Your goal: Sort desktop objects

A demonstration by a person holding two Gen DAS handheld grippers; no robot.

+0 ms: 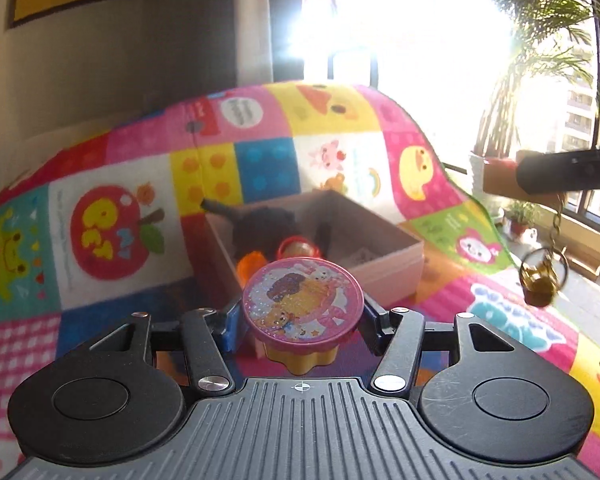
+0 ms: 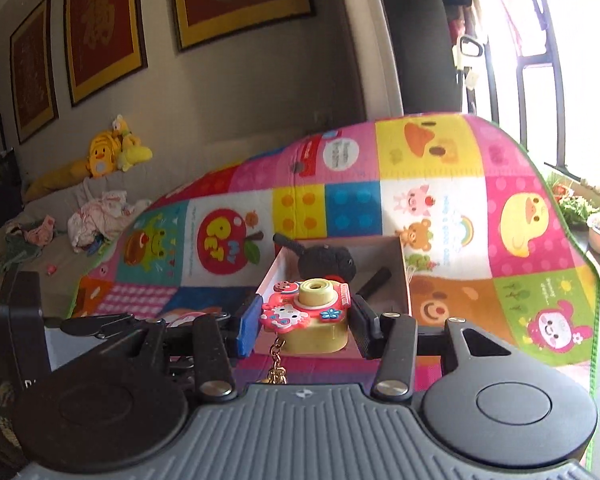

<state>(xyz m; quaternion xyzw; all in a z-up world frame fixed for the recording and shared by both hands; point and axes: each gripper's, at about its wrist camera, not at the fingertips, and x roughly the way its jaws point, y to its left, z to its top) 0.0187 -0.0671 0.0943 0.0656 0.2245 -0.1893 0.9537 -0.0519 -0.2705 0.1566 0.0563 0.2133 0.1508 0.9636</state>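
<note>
Here the left gripper (image 1: 302, 322) clamps a pink-lidded tub (image 1: 303, 308); the right gripper (image 2: 304, 322) clamps a toy camera (image 2: 314, 314).

We see a pink-lidded yellow cup (image 1: 303, 308) and a yellow toy camera (image 2: 314, 312) raised before the open pink box (image 1: 384, 256).

Framed pictures (image 2: 100, 28) on wall; potted palm (image 1: 540, 40).

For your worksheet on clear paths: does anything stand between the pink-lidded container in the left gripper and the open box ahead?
Nothing visible blocks it. The pink-lidded container is held above the mat, the open box just beyond it, already holding a dark plush toy.
</note>
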